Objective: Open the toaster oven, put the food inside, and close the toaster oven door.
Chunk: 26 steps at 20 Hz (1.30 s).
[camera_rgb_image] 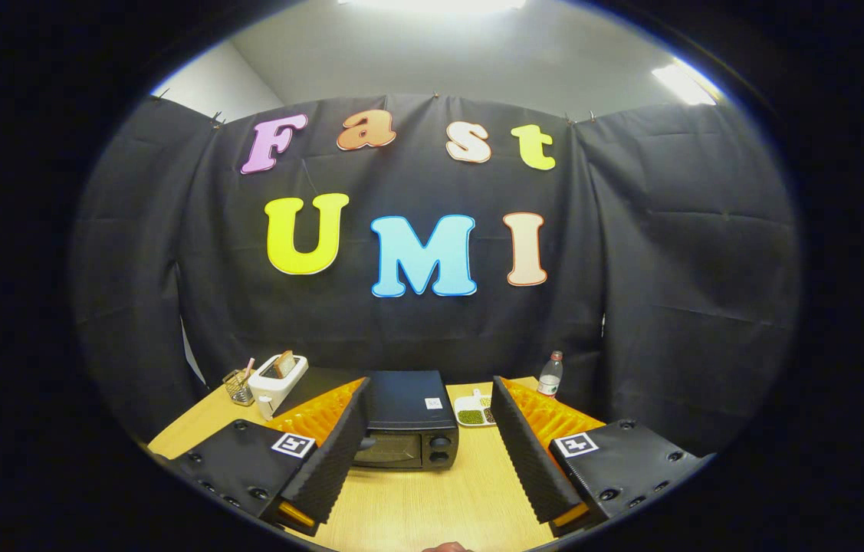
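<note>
One task object: black box-shaped toaster oven (pixel 409 420) with a dark glass door and two knobs, standing on the pale wood-grain table (pixel 432 498) at 12 o'clock from the gripper (pixel 432 452), beyond the fingertips and partly behind the left finger.

Door: appears shut, upright against the oven front; the handle cannot be made out clearly.

Oven contents: not legible through the dark glass.

Food candidate: small white divided dish (pixel 475 410) holding green and darker portions, at 3 o'clock from the oven, just beside its right wall. Whether this is the food meant by the task cannot be told.

Jaws: spread wide apart, holding nothing; the oven front lies between the two fingers' lines but well ahead of them.

Other items: white slot toaster (pixel 278 377) with a brown slice standing in it, at 10 o'clock from the oven; wire-mesh holder (pixel 237 386) with a pink stick, further out at 9 to 10 o'clock; clear plastic bottle (pixel 550 375) with a red cap, at 2 o'clock, beyond the dish.

Stage, as a judgement: a shut door and an empty gripper fit either the approach to opening or the withdrawal after closing. The dish beside the oven leans toward the earlier reading, though not conclusively.

Next move, if the earlier reading holds: advance at 12 o'clock to the door's top edge and catch the handle, then swing the door downward; the handle's position needs a closer look.
</note>
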Each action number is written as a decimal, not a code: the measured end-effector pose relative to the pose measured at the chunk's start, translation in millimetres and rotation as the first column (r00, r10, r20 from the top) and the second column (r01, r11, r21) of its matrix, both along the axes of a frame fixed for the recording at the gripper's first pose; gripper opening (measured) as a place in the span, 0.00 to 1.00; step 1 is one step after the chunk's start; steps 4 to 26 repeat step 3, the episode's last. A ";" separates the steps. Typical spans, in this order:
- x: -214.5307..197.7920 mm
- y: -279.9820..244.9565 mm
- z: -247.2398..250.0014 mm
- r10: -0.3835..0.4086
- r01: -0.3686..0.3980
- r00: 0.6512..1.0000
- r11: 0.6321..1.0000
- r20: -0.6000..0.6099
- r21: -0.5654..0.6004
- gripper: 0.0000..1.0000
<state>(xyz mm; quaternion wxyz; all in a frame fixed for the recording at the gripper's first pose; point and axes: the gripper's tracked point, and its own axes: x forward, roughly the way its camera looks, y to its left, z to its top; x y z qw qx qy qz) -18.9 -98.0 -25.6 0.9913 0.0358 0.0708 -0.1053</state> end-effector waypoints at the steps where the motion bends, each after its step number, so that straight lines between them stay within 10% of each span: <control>1: 4.5 -2.2 2.3 0.006 -0.006 1.000 1.000 0.007 0.002 0.97; 26: 8.7 -6.6 9.1 0.021 -0.021 1.000 1.000 0.021 0.002 0.97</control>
